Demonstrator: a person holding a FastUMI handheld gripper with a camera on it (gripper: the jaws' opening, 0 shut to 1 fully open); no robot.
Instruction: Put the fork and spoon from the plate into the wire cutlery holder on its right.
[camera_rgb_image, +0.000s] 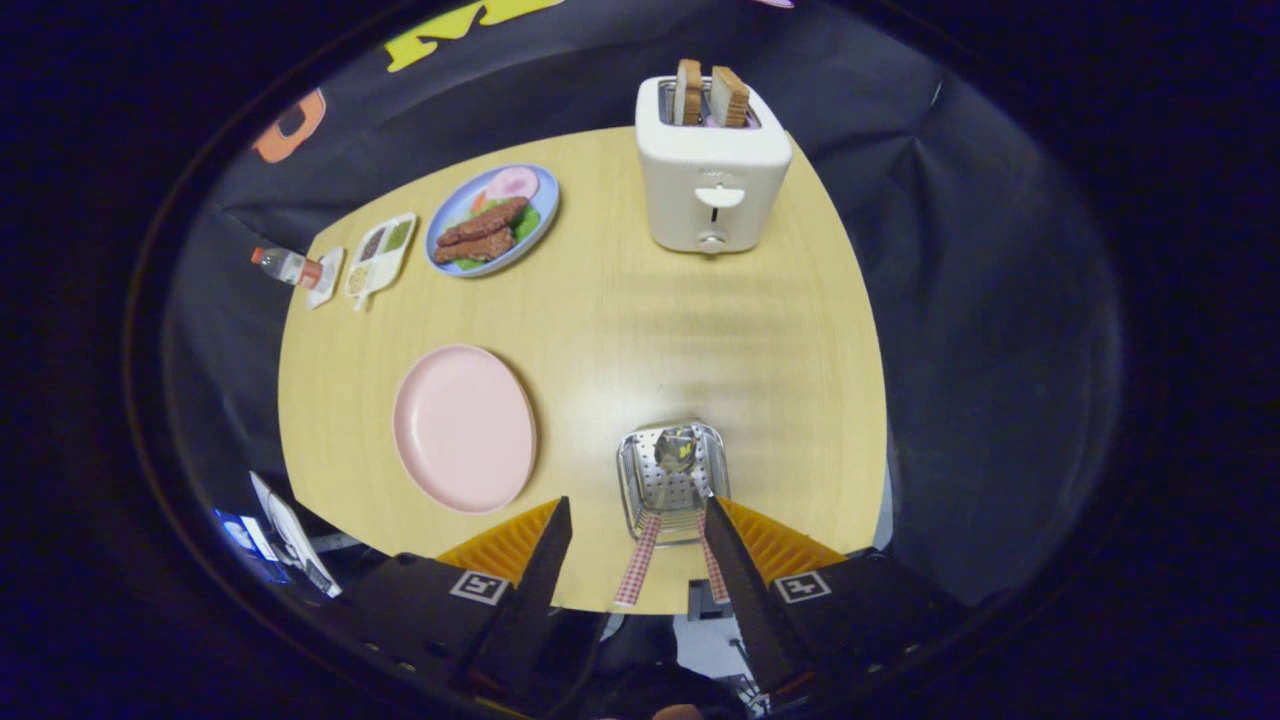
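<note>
Gripper (638, 520) open, fingers spread wide, nothing held. Holder (672, 482) directly ahead, between the fingertips and just beyond them, standing on the table (650, 330) near its close edge. Two checked handles (640, 572) and (713, 568) protruding from the holder toward the gripper, lying in the gap between the fingers; long axes roughly in line with the fingers, slightly splayed apart. One metal bowl-shaped end (677, 447) visible inside the holder, probably the spoon; the other end too blurred to identify as the fork. Plate (465, 428) to the left of the holder, near the left finger, bare on top. Judged state: both utensils apparently already in the holder, task at or near completion. Coming move, if any: straight retreat along the handle axis, fingers kept apart to clear both handles. Farther out: toaster (712, 170) with two bread slices beyond the holder; blue food plate (492, 220), divided tray (380, 255) and bottle (285, 266) at the far left corner.
</note>
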